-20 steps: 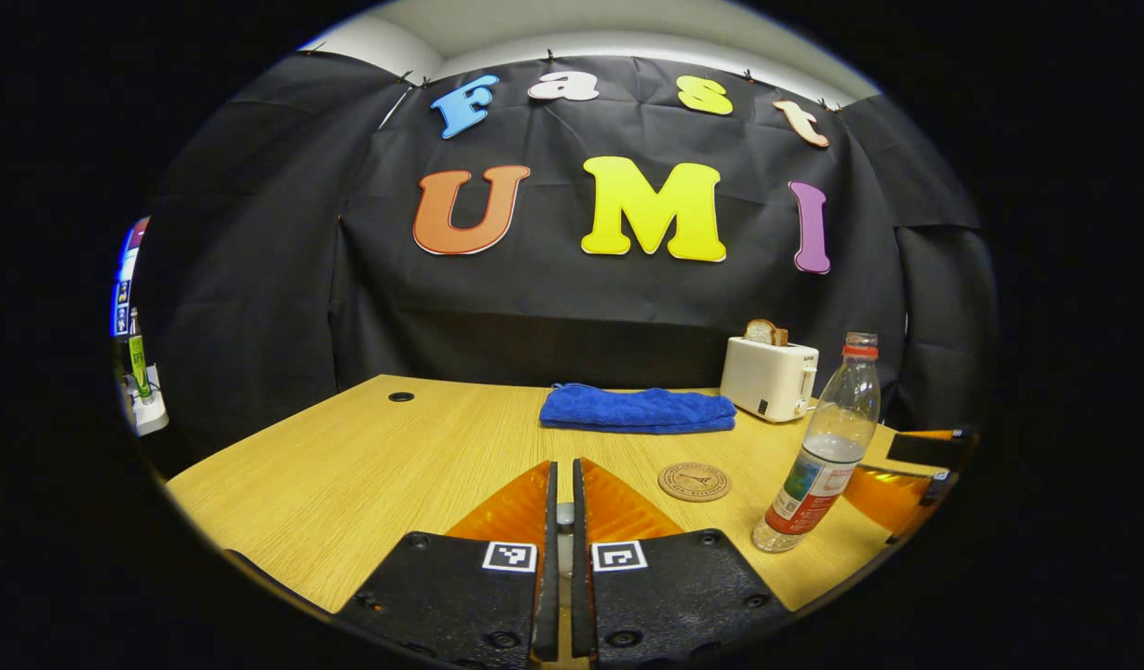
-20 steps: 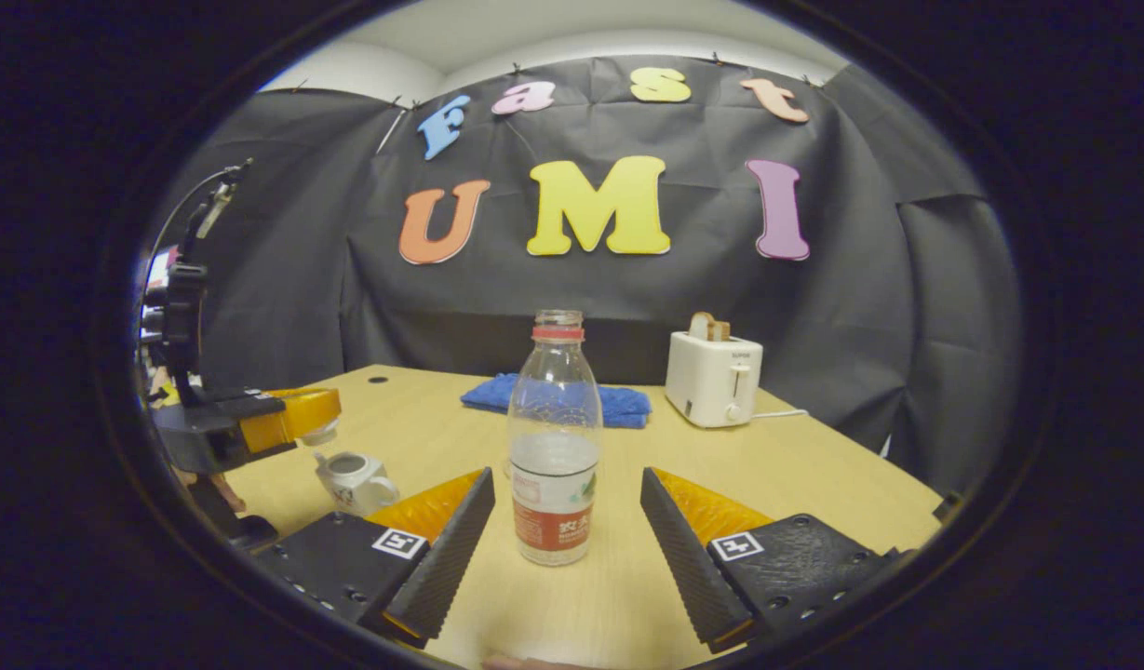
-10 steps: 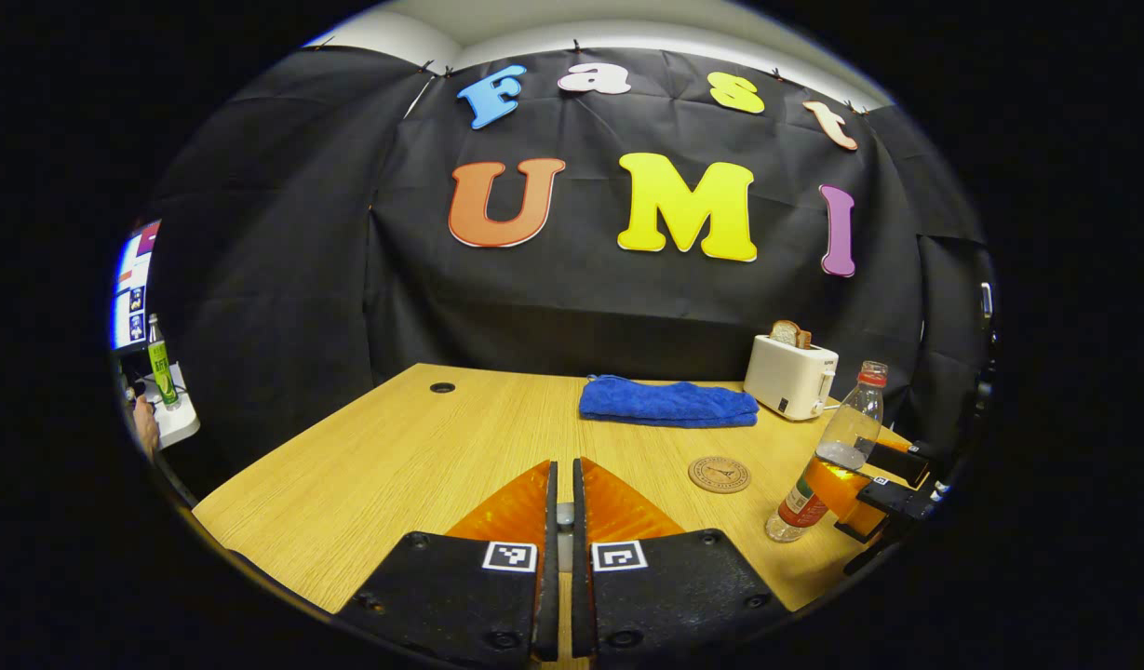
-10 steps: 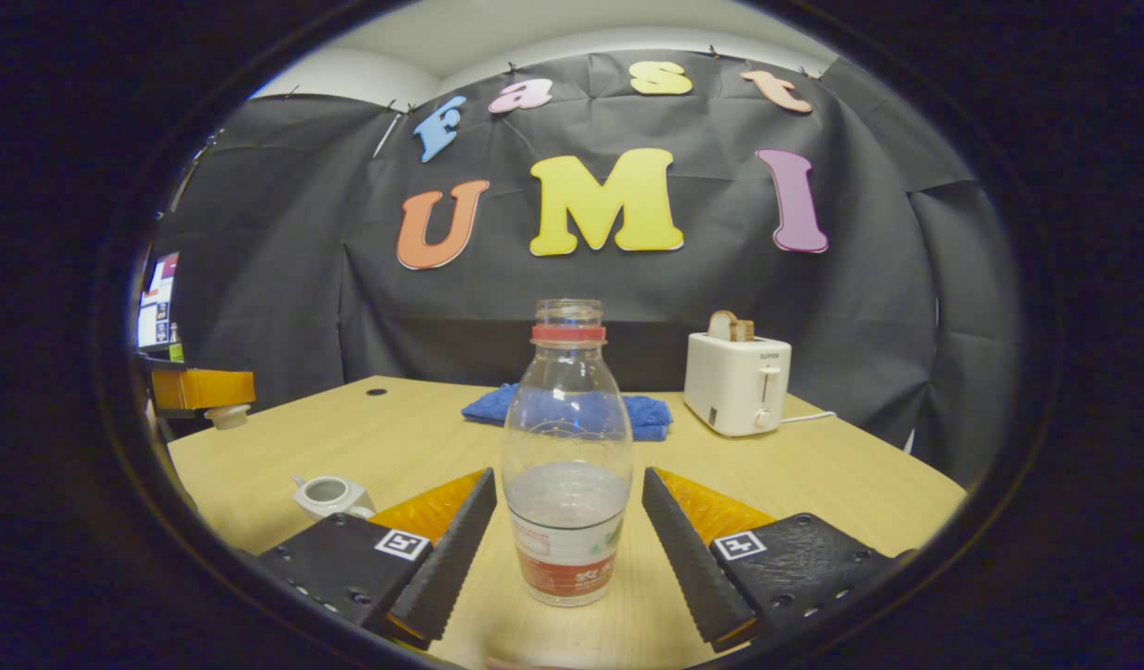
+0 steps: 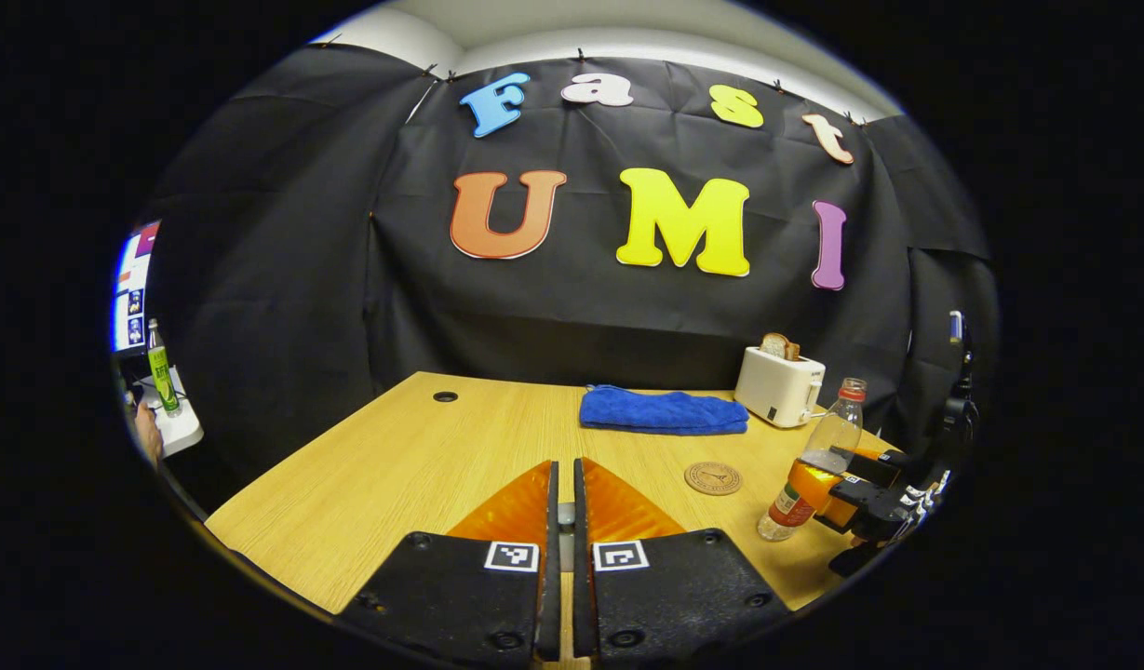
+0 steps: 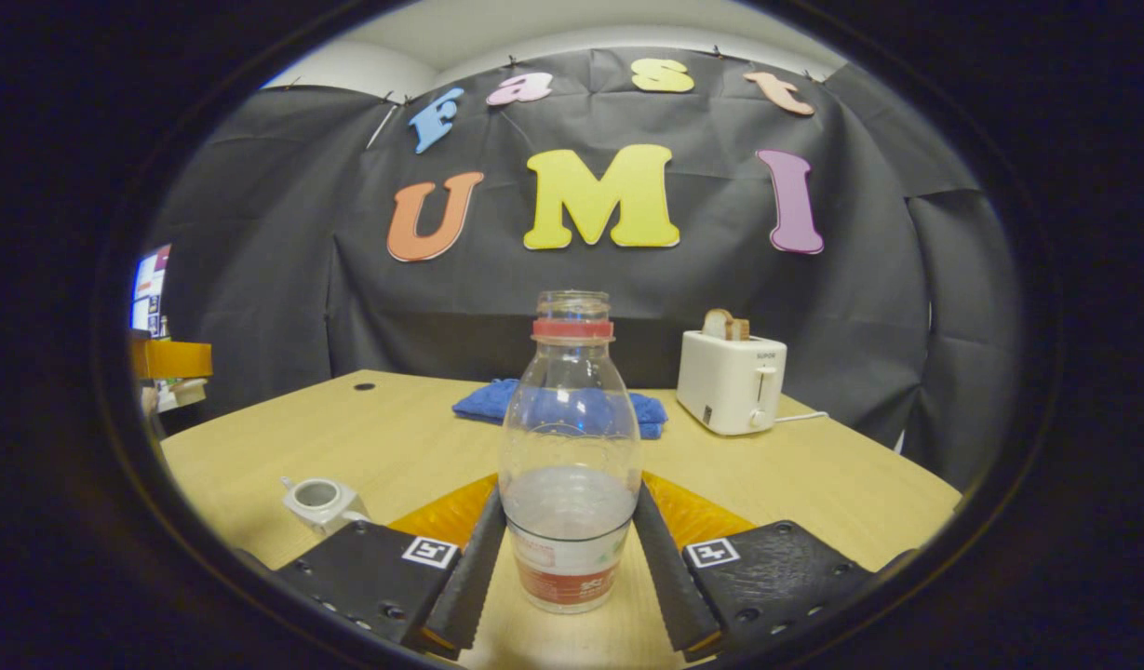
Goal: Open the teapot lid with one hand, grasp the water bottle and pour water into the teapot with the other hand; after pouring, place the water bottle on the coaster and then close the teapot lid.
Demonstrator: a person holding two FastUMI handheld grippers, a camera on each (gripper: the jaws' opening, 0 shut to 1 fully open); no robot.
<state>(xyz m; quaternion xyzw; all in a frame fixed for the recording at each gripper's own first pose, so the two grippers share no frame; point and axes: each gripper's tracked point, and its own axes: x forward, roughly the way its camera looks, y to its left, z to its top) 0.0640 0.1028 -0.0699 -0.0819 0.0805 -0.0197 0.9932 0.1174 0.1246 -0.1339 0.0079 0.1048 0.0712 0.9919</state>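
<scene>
Both fingers of the right gripper (image 6: 570, 558) are pressing the sides of the clear, uncapped plastic water bottle (image 6: 570, 447) standing on the wooden counter (image 6: 814, 484); its label is too blurred to read. Left gripper (image 5: 563, 521) fingers are closing on something small I cannot identify. At near left, the white open teapot (image 6: 318, 501) is sitting partly cut off.

A recording booth: black cloth wall (image 6: 255, 279) behind a wooden table (image 6: 814, 484).

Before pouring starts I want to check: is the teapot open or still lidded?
Open. In the right gripper view the teapot on the table shows a bare round mouth, no lid on it.
</scene>
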